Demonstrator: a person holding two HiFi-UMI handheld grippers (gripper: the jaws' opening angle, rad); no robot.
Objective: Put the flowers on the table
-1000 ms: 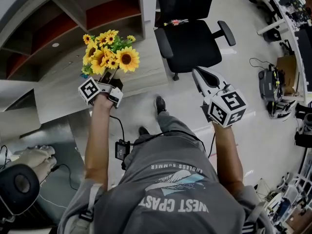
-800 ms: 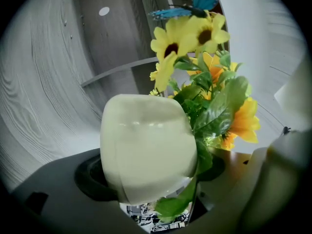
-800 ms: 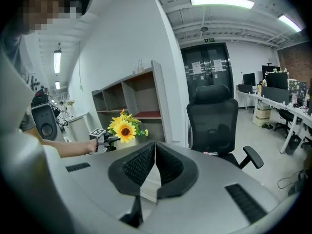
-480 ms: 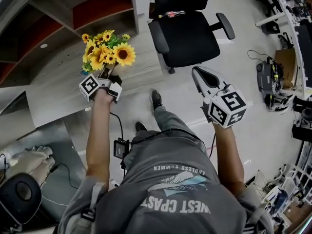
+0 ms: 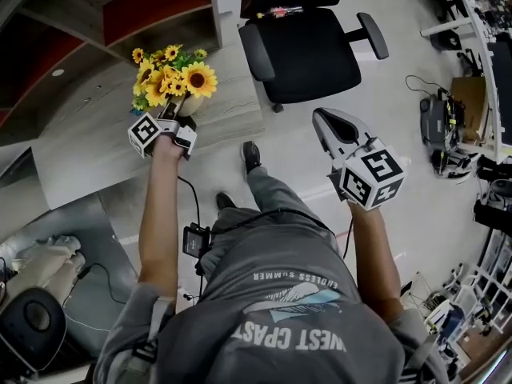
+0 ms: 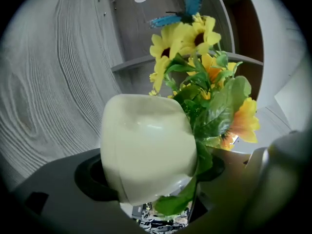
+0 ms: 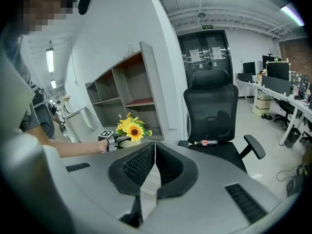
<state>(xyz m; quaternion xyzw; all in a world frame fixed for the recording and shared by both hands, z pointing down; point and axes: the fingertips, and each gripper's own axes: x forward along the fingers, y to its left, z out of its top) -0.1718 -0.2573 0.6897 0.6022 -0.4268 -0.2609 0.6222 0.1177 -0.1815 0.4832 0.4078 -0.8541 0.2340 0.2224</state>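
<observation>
Left claw (image 5: pixel 178 118), clamped on cream pot (image 6: pixel 146 145) of flowers (image 5: pixel 172 72), had advanced over the surface (image 5: pixel 96 150), set-down judged near; right claw (image 5: pixel 322 122), right of flowers, was pinched shut, empty.

Yellow sunflowers (image 5: pixel 170 74) in a cream pot (image 6: pixel 146 145) — over the table (image 5: pixel 88 146).

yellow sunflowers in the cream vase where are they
Yellow sunflowers: head view's upper left, in the left gripper over the grey wood-grain table, beside the black office chair.

pale wood-grain table (image 5: pixel 96 154) stands on glossy floor (image 5: pixel 400 94).
</observation>
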